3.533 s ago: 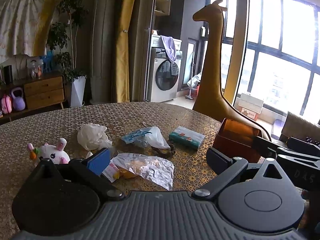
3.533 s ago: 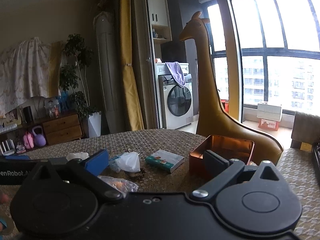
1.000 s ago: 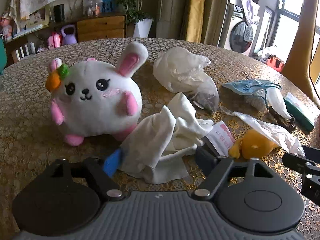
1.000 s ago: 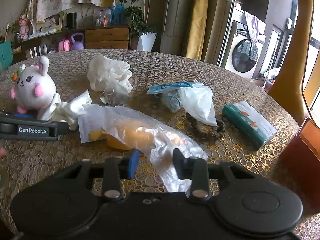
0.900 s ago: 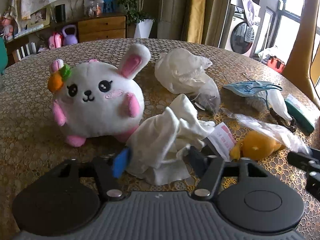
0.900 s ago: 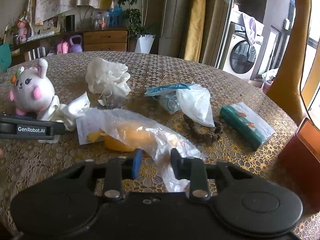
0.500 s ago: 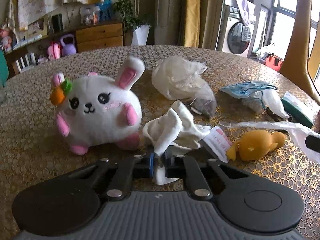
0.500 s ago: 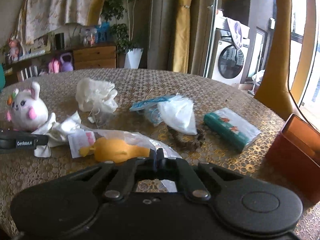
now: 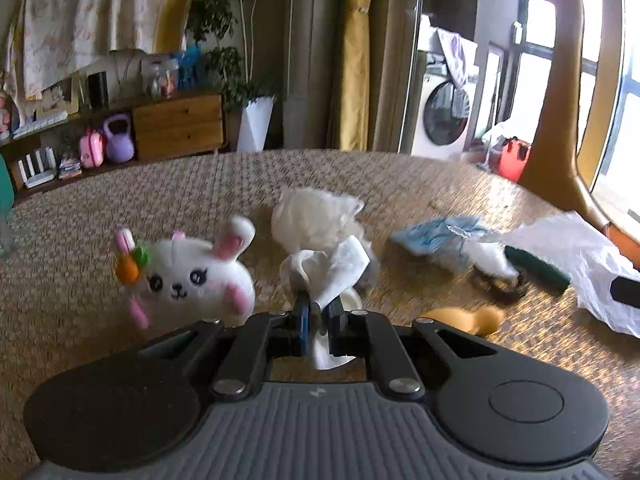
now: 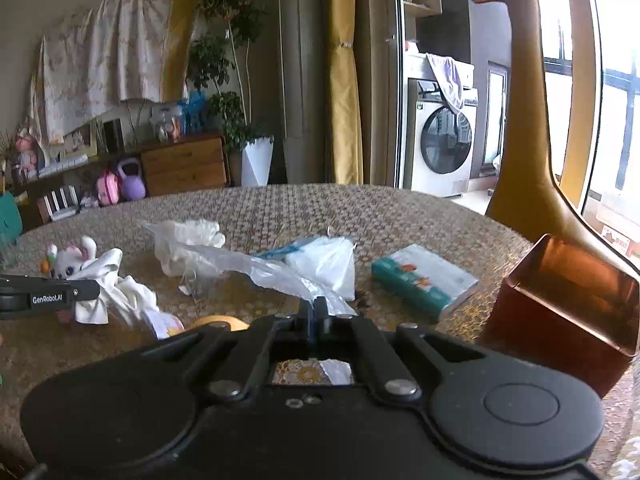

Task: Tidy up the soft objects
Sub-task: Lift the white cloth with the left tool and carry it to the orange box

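White cloth (image 9: pixel 336 268) crumpled | left gripper (image 9: pixel 318 320) pinching it | lifted

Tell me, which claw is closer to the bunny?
Left. The left claw holds a white cloth right beside the bunny; the right claw is farther right, pinching a plastic bag.

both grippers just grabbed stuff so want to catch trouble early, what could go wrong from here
1. The right gripper pinches only the edge of the clear plastic bag; the thin film could slip out or tear.
2. The white cloth held by the left gripper hangs loose beside the bunny plush and could drag or knock it.
3. The yellow toy lies just beneath the lifted bag and may get swept along.
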Available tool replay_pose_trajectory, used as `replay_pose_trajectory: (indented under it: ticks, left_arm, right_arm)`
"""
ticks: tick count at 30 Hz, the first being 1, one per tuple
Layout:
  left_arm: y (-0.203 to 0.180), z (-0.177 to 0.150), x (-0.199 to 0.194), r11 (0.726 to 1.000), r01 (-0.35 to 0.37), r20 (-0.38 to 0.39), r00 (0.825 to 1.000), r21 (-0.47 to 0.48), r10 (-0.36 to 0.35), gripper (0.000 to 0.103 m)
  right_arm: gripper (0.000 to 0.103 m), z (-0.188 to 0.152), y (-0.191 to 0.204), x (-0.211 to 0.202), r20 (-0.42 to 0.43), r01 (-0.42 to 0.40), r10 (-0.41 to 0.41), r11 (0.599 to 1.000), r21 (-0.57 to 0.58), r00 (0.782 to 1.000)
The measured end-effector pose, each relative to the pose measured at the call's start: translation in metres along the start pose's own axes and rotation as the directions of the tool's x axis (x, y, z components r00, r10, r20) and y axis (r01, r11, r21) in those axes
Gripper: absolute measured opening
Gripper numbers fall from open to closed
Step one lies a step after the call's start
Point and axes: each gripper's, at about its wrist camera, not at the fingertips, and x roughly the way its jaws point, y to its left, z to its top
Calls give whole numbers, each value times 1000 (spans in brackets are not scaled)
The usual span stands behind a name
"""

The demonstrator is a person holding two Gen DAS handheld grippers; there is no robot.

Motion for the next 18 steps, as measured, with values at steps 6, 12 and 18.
replay_pose_trajectory:
  ticks: [6, 12, 18]
  left_arm:
    - [-5, 21, -25, 997, 68, 45, 997, -31, -67, 8]
    - [-21, 37, -48, 990, 134, 79, 988, -30, -132, 8]
    - [-54, 56, -50, 980, 201, 75, 977, 5, -200, 8]
  right_arm:
    - [0, 9, -20, -24, 33, -7, 5, 999, 46, 999]
    - [0, 17, -43, -44, 76, 17, -22, 997, 73, 997]
    - [0, 24, -69, -60, 102, 66, -74, 995, 81, 992]
